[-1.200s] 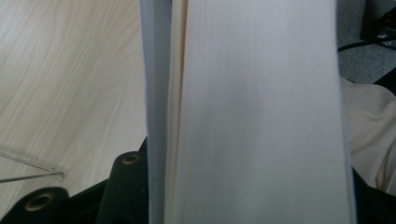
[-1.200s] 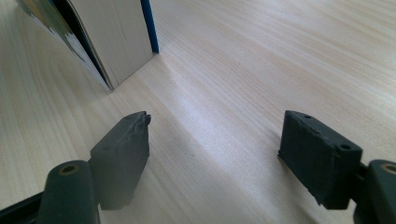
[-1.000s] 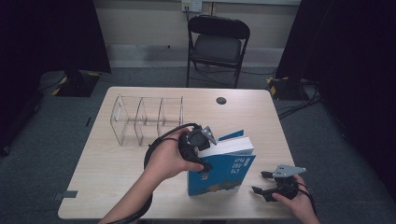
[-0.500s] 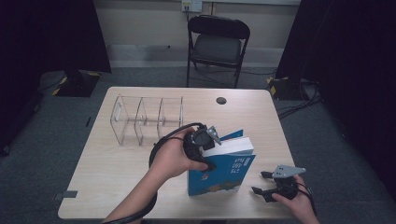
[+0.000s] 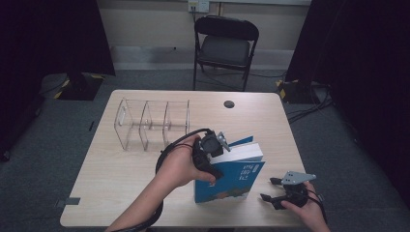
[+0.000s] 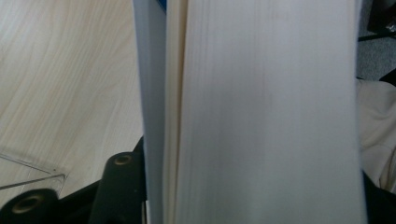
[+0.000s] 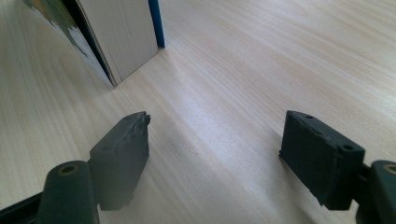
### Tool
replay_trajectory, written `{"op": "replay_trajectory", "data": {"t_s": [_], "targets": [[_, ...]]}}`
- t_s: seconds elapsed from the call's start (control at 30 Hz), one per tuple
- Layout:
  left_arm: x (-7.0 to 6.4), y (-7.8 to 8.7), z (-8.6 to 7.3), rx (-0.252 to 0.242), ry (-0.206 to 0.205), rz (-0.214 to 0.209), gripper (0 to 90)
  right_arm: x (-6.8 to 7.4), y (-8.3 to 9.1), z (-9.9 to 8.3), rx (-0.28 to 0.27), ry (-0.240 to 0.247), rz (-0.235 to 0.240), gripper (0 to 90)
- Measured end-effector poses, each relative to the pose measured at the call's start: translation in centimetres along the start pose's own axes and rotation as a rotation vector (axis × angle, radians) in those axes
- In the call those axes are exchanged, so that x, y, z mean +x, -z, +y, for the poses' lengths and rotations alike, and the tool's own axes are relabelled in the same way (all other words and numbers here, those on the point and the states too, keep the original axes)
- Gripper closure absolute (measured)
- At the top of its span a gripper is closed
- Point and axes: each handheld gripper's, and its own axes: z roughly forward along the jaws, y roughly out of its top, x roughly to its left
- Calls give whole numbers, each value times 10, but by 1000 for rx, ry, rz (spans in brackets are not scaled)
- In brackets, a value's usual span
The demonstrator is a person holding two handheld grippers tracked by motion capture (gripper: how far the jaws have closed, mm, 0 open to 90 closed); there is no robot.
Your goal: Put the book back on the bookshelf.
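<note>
Blue-covered and thick, the book (image 5: 230, 175) sits at the near middle of the wooden worktop (image 5: 111, 169), its far edge lifted so that it leans up off the surface. The left gripper (image 5: 218, 147) is clamped on that raised edge; in the left gripper view the pale page block (image 6: 261, 112) fills the space between the jaws. The right gripper (image 5: 271, 189) rests on the worktop just right of the book, its jaws spread wide and holding nothing. The clear acrylic rack (image 5: 151, 123) stands apart to the far left, its slots vacant. Judging by this, the book is gripped and partly raised, while carrying it over and standing it in a slot remains, probably. White lettering on the cover is too small to read.
</note>
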Motion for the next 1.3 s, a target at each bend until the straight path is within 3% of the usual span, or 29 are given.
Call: {"op": "replay_trajectory", "data": {"t_s": [0.3,0.6,0.7,1.0,1.17,1.3], "targets": [[-2,2,0,7,-7,10,601,2,-1,0,8,19,-15,227],[-2,3,3,12,30,-5,616,1,0,0,4,12,-7,227],[0,3,5,17,18,1,616,2,-1,0,5,23,-14,225],[10,11,6,46,83,16,618,4,-1,0,11,38,-23,217],[18,21,-1,44,142,26,619,5,-1,0,12,39,-24,216],[26,33,-7,30,222,40,619,5,-1,0,12,44,-22,205]]}}
